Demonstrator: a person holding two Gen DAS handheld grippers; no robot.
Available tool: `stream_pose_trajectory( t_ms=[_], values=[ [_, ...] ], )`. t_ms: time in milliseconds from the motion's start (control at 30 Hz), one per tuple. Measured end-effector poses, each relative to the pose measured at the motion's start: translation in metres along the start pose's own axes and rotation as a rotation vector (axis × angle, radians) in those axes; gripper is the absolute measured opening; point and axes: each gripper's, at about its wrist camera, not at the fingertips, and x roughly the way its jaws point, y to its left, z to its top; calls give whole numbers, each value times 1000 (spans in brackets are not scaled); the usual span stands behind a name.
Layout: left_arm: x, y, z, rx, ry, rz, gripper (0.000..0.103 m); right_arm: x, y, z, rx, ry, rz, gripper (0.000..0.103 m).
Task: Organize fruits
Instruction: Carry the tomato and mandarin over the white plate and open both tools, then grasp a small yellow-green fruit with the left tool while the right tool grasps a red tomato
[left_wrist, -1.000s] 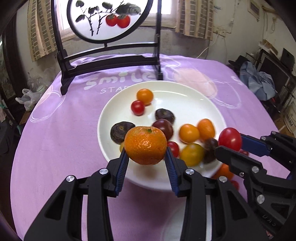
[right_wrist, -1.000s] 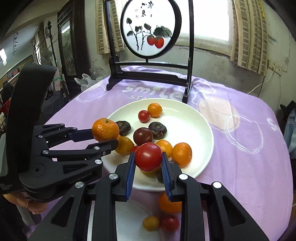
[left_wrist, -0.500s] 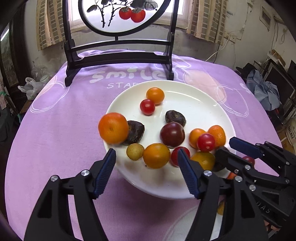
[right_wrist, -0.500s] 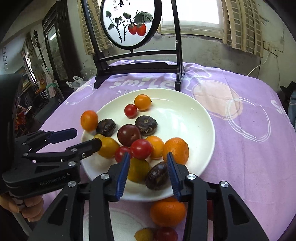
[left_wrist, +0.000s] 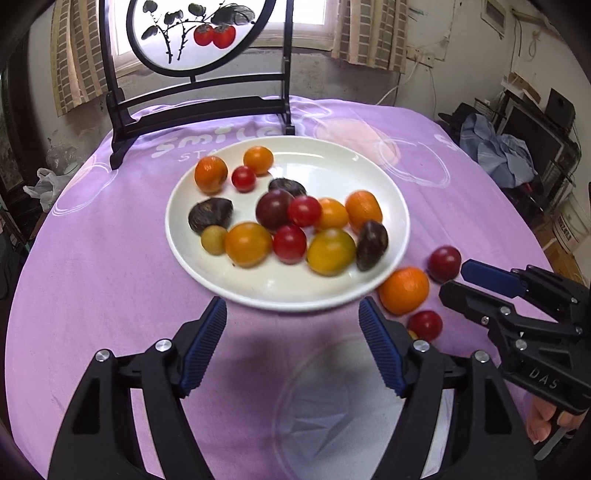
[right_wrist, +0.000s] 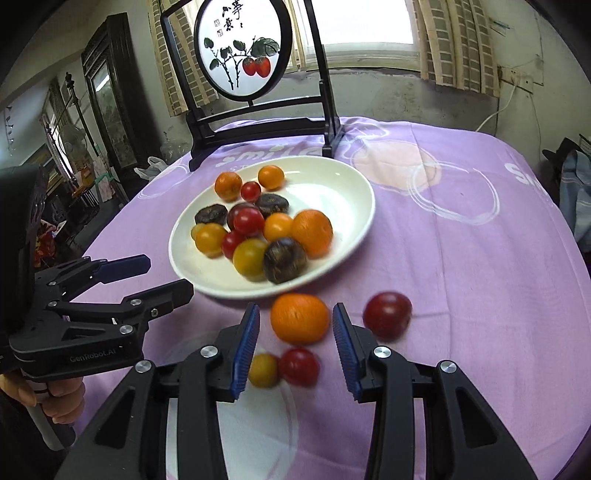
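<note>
A white plate (left_wrist: 332, 162) (right_wrist: 332, 184) on the purple cloth holds several tomatoes, mandarins and dark fruits. A mandarin (left_wrist: 211, 174) lies at its far left, and a red tomato (left_wrist: 304, 210) rests on top of the pile. My left gripper (left_wrist: 291, 302) (right_wrist: 168, 273) hovers at the plate's near rim, its jaws opening with nothing between them. My right gripper (right_wrist: 295, 308) (left_wrist: 456, 278) is open just in front of a loose mandarin (right_wrist: 299, 318) on the cloth, not touching it. Near it lie a dark red tomato (right_wrist: 387, 314), a small red tomato (right_wrist: 298, 366) and a small yellow one (right_wrist: 263, 370).
A black stand with a round painted screen (left_wrist: 195, 33) rises at the table's far edge behind the plate. A person's hand (right_wrist: 55, 402) grips the left tool's handle. Cluttered shelves and cloth (left_wrist: 506, 151) sit beyond the table's right side.
The left gripper let go of its mandarin and the right gripper let go of its red tomato; both fruits now lie in the plate. Both grippers opened and drew back toward the near edge.
</note>
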Motion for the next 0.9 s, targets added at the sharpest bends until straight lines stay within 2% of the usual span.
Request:
stream_pose_trajectory(
  t_ms=[400,433,467,500,833,900],
  values=[
    [10,-24,-35,48,68,-22,73,-10,-10,-35,12,36,-11,43],
    [11,-26,-37,55,72,-24,73,-11,-11,-36,14,37,-12,46],
    [11,-30,-38,63,76,-27,73,-11,-12,-38,16,36,-14,56],
    [12,-33,-40,71,80,-29,73,-12,-13,-39,18,31,-21,60],
    [32,-67,-46,169,114,-39,73,-16,-23,-46,36,28,-17,60],
    [39,-73,-44,178,120,-41,66,-17,-26,-45,47,19,-21,65]
  ],
)
